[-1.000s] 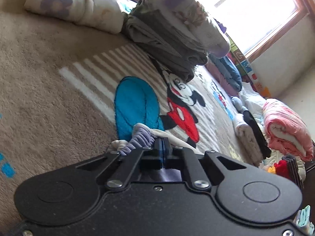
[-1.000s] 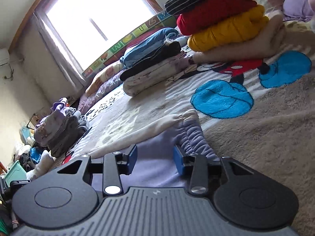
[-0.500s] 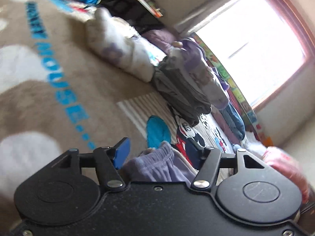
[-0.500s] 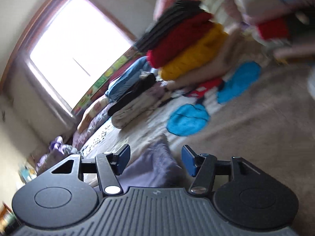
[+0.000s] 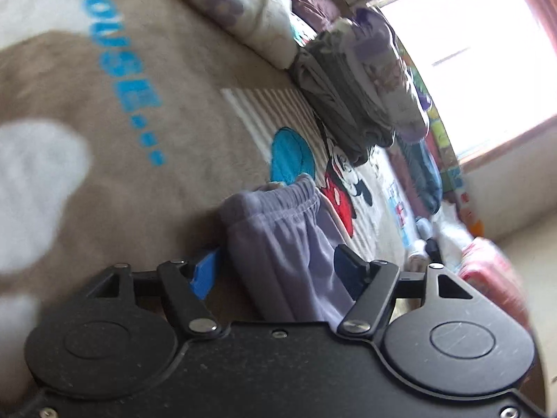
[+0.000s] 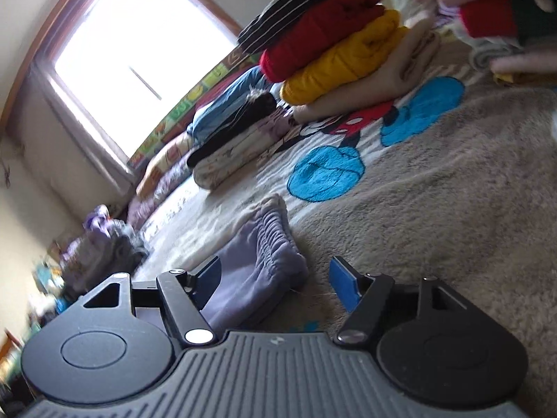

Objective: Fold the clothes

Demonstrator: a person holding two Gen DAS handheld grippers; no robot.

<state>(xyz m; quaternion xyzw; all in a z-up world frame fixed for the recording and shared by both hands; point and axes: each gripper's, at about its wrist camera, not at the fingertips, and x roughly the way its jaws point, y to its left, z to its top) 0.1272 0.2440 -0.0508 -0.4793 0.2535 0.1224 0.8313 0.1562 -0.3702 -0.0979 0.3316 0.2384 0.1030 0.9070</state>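
We hold both grippers low over a beige Mickey Mouse blanket (image 6: 435, 188). The lavender pants (image 5: 289, 240) lie folded on it between the left gripper (image 5: 278, 271) fingers, spread wide; the right gripper (image 6: 275, 282) gapes too. Folded stacks (image 6: 334, 45) line a bright window (image 6: 139, 52).

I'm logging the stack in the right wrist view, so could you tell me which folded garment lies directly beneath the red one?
The yellow garment: it sits directly beneath the red garment and above the beige one, while the black striped one tops the stack.
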